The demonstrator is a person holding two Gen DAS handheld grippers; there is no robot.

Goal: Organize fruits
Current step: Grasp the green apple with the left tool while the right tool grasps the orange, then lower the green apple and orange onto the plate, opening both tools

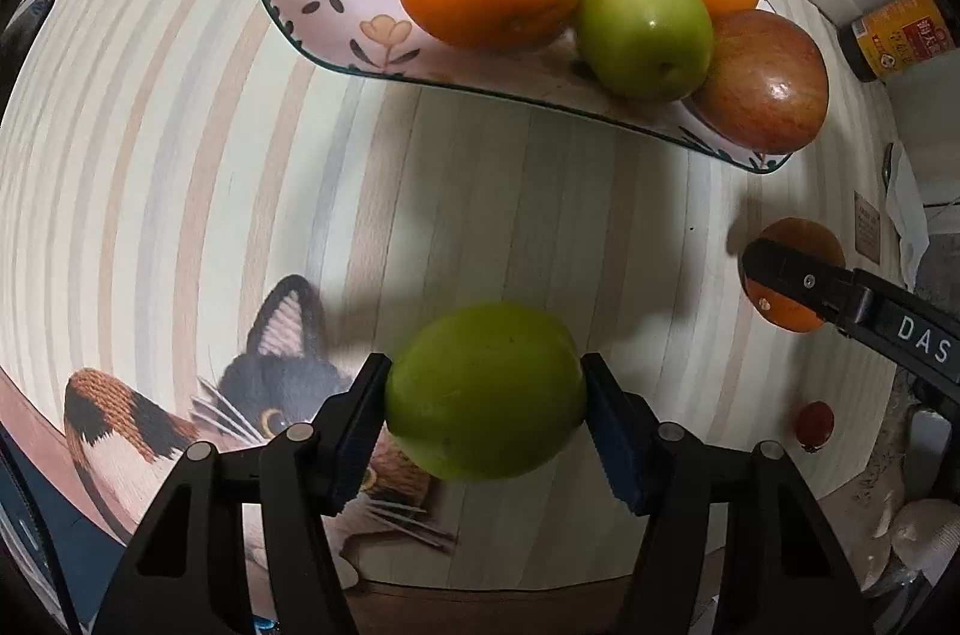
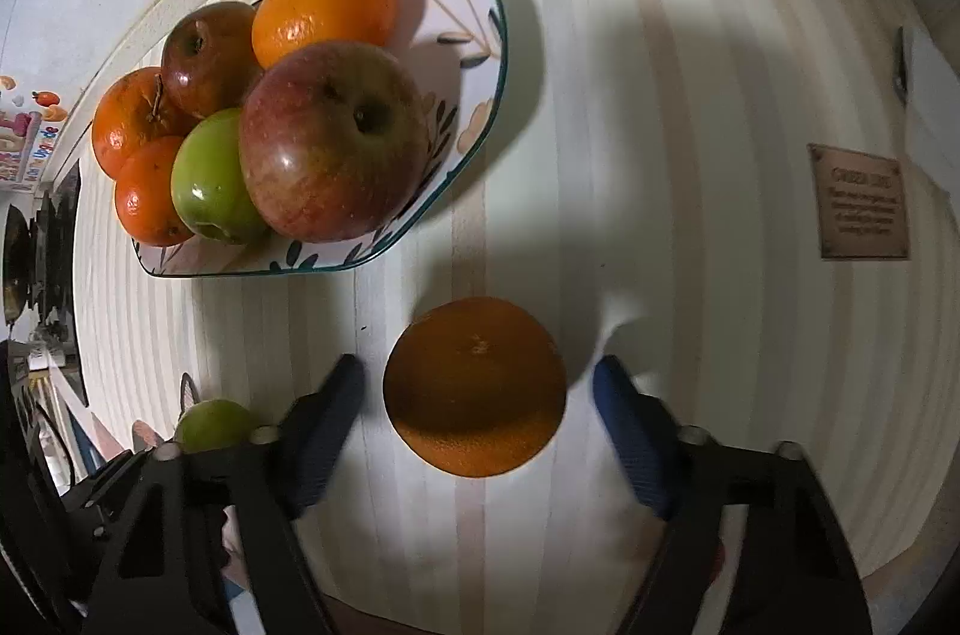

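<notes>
The left gripper (image 1: 485, 395) is clamped on a green apple (image 1: 485, 391); both pads press against its sides, on the near side of the plate (image 1: 336, 29). The right gripper (image 2: 477, 383) is spread wide around an orange (image 2: 474, 386) resting on the striped mat (image 2: 660, 155), with a gap between each pad and the fruit. The orange lies near the plate's front edge. The plate carries oranges, red apples and one green apple, piled together.
</notes>
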